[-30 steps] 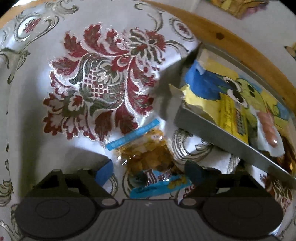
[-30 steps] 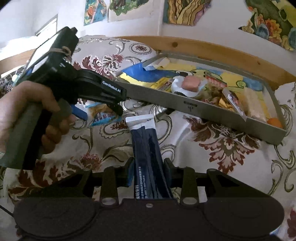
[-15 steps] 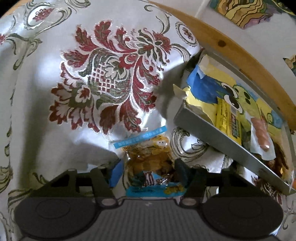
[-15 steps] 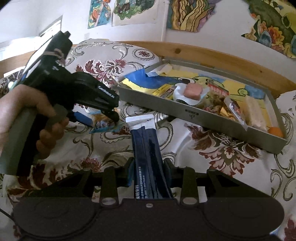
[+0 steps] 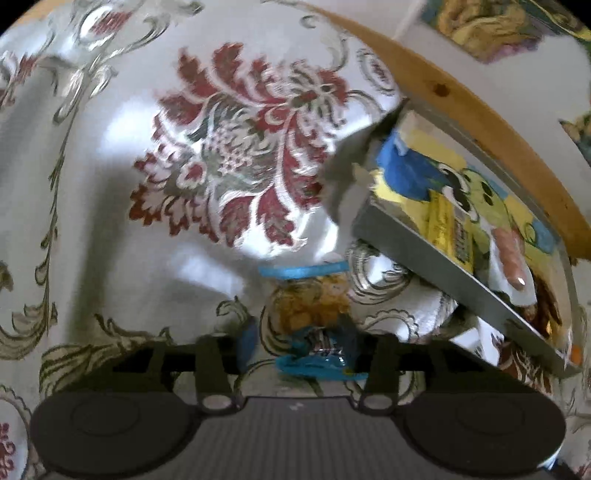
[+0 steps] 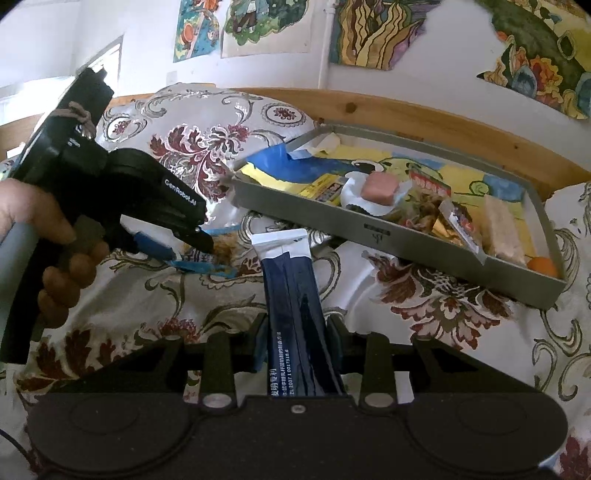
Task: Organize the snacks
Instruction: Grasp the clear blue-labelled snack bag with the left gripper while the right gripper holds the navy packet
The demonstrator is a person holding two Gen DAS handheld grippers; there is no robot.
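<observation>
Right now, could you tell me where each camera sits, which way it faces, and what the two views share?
Left wrist: on the left gripper, looking down at the clear blue-edged snack packet on the floral cloth; only its fingers show.
Right wrist: on the right gripper, facing the grey tray, clamping a dark blue stick sachet; a hand holds the left gripper.
Shared: packet, tray, cloth.

White wall (image 6: pixel 147 22) hung with colourful paintings (image 6: pixel 373 33); wooden rail (image 6: pixel 424 122) below; floral brocade cloth (image 5: pixel 110 184) catching daylight from window (image 6: pixel 107 55).
</observation>
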